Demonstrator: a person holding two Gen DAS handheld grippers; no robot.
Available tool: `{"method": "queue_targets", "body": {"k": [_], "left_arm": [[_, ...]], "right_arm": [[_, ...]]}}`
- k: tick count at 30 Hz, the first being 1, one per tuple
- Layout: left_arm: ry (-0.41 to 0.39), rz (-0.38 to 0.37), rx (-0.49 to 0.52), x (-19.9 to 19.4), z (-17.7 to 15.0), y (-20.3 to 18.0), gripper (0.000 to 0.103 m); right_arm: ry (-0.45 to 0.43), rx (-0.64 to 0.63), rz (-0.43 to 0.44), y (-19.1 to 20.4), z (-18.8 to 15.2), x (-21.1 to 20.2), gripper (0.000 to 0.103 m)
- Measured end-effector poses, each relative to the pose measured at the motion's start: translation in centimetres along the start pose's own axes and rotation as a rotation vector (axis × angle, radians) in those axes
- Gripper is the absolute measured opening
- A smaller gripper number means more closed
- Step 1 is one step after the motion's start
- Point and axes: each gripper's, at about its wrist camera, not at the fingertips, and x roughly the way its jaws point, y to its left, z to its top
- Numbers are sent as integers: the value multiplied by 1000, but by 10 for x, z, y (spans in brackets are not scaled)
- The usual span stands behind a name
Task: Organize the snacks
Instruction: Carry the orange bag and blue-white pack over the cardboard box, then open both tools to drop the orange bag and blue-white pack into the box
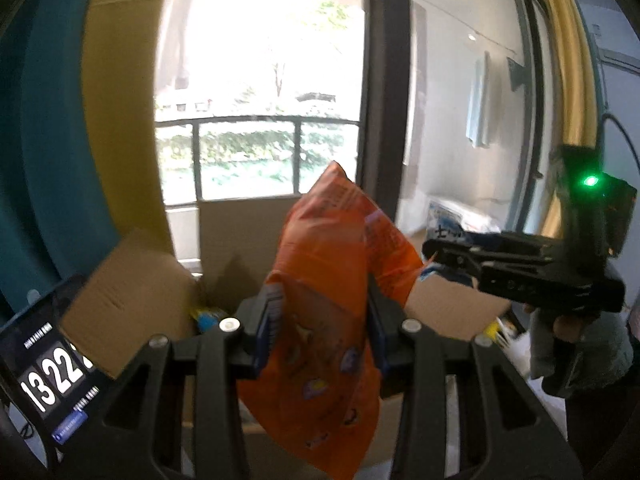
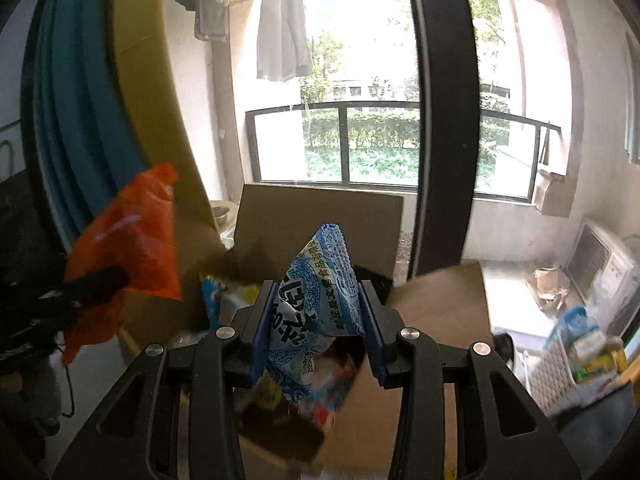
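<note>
Left view: left gripper [image 1: 320, 344] pinched the orange bag [image 1: 332, 300] mid-body above the box [image 1: 132, 300], light, crinkly, slippery; right view: right gripper [image 2: 316, 332] clamped the blue bag [image 2: 316, 300], soft, crushable.

orange snack bag [image 1: 320, 320], blue-white patterned packet [image 2: 316, 304], brown box [image 2: 320, 216]

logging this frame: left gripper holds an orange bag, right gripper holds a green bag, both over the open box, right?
One slip: the right gripper holds a blue-and-white bag, not a green one, as the right wrist view shows. The left gripper does hold the orange bag, both over the open box.
</note>
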Motion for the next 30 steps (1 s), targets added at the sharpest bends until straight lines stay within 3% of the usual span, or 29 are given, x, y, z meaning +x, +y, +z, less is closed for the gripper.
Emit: {"method": "queue_targets", "body": {"k": [10,13,19,30], "left_arm": [[-24,105,-68,42,22,61,40],[-8,111,-95,52,20,67,40],[24,81,-81,59,12,49,40],[123,-11,-70,81,-1,-19,44]], "right_arm": [[28,118,73,-11,31,63,45],[53,121,40,-13,35,77,78],[-6,150,7,-25,29,43,79],[-53,147,-22,-42,20,-21,79]]}}
